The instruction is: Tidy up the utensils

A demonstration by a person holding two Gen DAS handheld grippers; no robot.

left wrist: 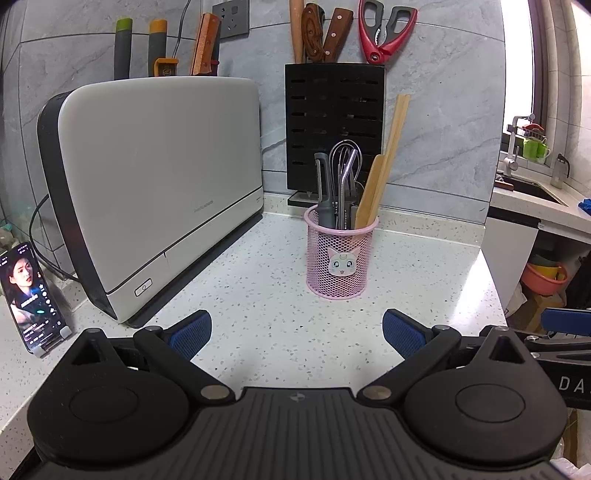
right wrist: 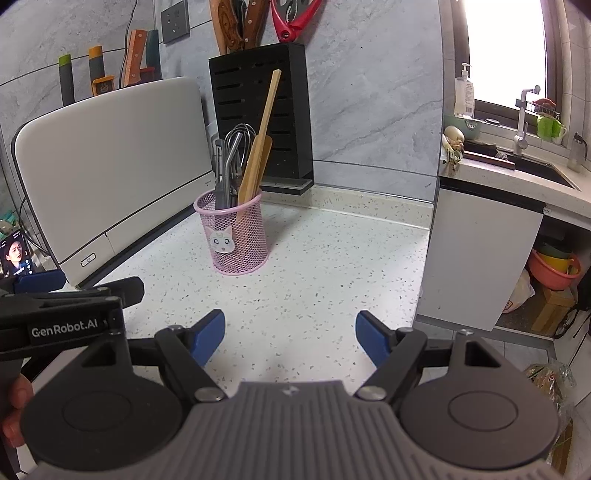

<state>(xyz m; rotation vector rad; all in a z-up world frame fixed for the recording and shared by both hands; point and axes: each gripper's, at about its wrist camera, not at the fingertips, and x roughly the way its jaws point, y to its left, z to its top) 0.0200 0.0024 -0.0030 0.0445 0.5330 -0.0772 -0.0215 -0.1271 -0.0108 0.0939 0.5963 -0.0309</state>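
In the left wrist view, the left gripper (left wrist: 297,330) hovers low over the white speckled stone countertop (left wrist: 258,295), level and pointing toward the back wall. Its blue-padded fingers (left wrist: 192,332) are spread wide with nothing between them. Straight ahead, well apart from the fingertips, stands the pink wire-mesh utensil cup with a cat-face sticker (left wrist: 339,254), holding a steel whisk (left wrist: 345,155), a grey-handled tool, a bent metal straw and long wooden utensils (left wrist: 384,162). To its left sits a large white appliance with a dark edge (left wrist: 155,184); behind the cup a black slotted knife block (left wrist: 334,125) stands against the grey marble-look tiled wall, with wooden handles and red scissors (left wrist: 386,29) sticking out of its top. A phone on a stand (left wrist: 31,295) shows at the left edge.

In the right wrist view, the right gripper (right wrist: 290,336) is likewise low and level over the counter, its fingers wide apart and empty. The pink cup (right wrist: 236,236) lies ahead and slightly left. The left gripper's black body crosses the lower left; what looks like a fingertip shows beneath it. A sink with a tap (right wrist: 524,125) sits under a bright window at far right.
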